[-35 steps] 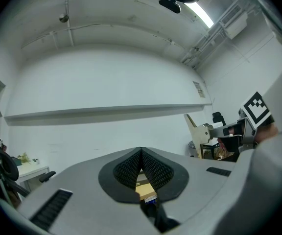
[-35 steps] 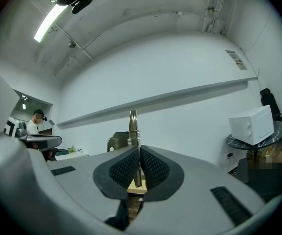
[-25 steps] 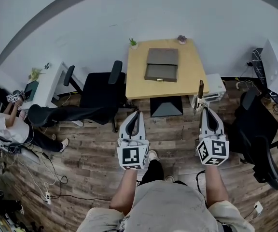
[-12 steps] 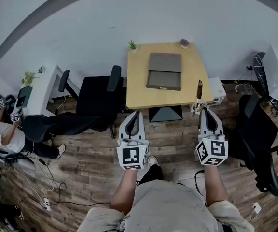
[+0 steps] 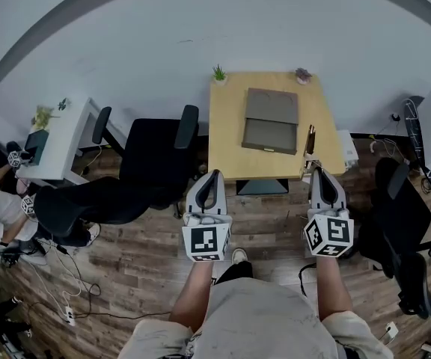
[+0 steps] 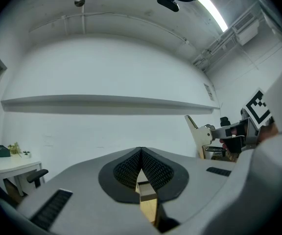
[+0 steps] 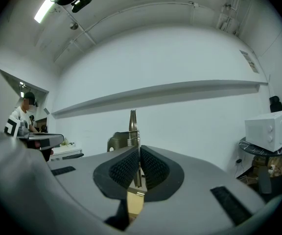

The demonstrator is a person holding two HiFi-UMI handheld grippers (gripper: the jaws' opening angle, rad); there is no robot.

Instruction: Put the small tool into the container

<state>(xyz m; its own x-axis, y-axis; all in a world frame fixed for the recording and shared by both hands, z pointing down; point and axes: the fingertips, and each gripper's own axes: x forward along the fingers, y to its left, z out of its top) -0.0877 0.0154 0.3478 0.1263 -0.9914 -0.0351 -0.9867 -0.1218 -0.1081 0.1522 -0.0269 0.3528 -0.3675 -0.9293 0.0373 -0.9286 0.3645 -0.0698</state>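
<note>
Room: I see an office with a wood-plank floor (image 5: 141, 238) and a plain white wall. A light wooden table (image 5: 227, 140) stands against that wall, and I place everything else from it.
Container: a grey box (image 5: 270, 120) lies on the table's middle, towards its right side. Its lid is folded back towards the wall.
Plants: two small pots sit on the table's far corners, one left (image 5: 219, 73) and one right (image 5: 303, 74).
Chair: a black office chair (image 5: 156, 163) stands just beside the table's left edge.
Desk: a white desk (image 5: 58, 137) stands well to the left of the table.
Right gripper (image 5: 319, 173): I hold it at the table's near right corner. In its own view the ribbed pads are pressed onto the small tool (image 7: 133, 126).
Small tool (image 5: 310, 139): a slim metal piece that sticks out past the jaw tips. In the head view it lies over the table's near right edge, just beside the container but apart from it.
Left gripper (image 5: 214, 175): I hold it at the table's near left corner. Its pads (image 6: 153, 168) meet at the tips with nothing between them.
</note>
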